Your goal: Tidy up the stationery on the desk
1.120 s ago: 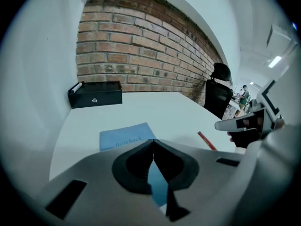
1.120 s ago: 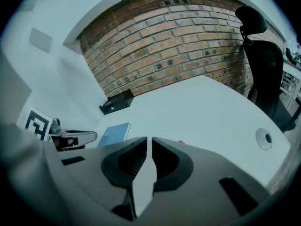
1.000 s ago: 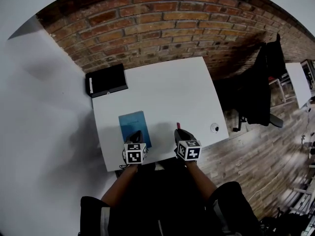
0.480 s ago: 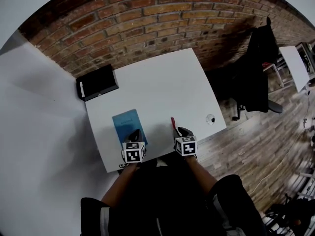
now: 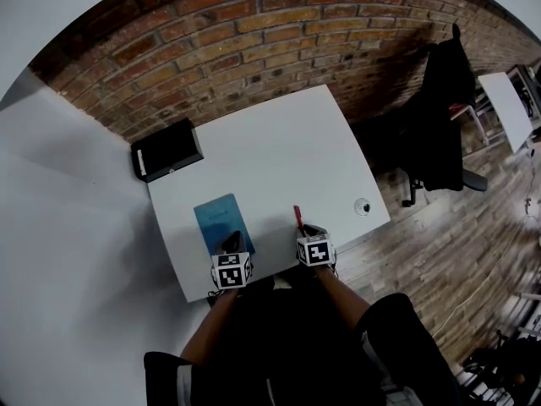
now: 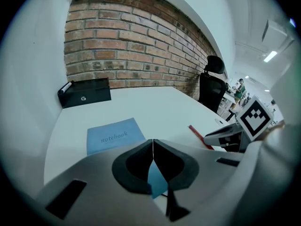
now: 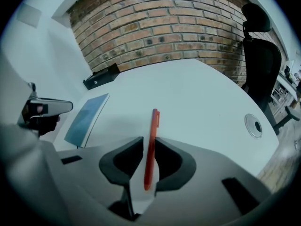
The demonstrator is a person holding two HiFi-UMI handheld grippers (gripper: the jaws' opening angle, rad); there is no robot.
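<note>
A red pen (image 7: 151,140) lies on the white desk (image 5: 270,159), pointing away from me. My right gripper (image 5: 309,229) sits low around the pen's near end. Its jaws have just been opening, and a thin gap shows between the pen and the right pad, so it is open. A blue notebook (image 5: 218,218) lies flat to the left. My left gripper (image 5: 231,242) is shut, with its tips over the notebook's near right corner. Blue cover (image 6: 157,180) shows beneath the closed jaws.
A black box (image 5: 166,150) stands at the desk's far left corner by the brick wall. A round cable grommet (image 5: 362,207) sits near the right edge. A black office chair (image 5: 444,117) stands beyond the desk's right side.
My right gripper has sunk toward the desk with the red pen, and more of the pen now shows ahead of it. The left gripper has stayed on the notebook's corner.
</note>
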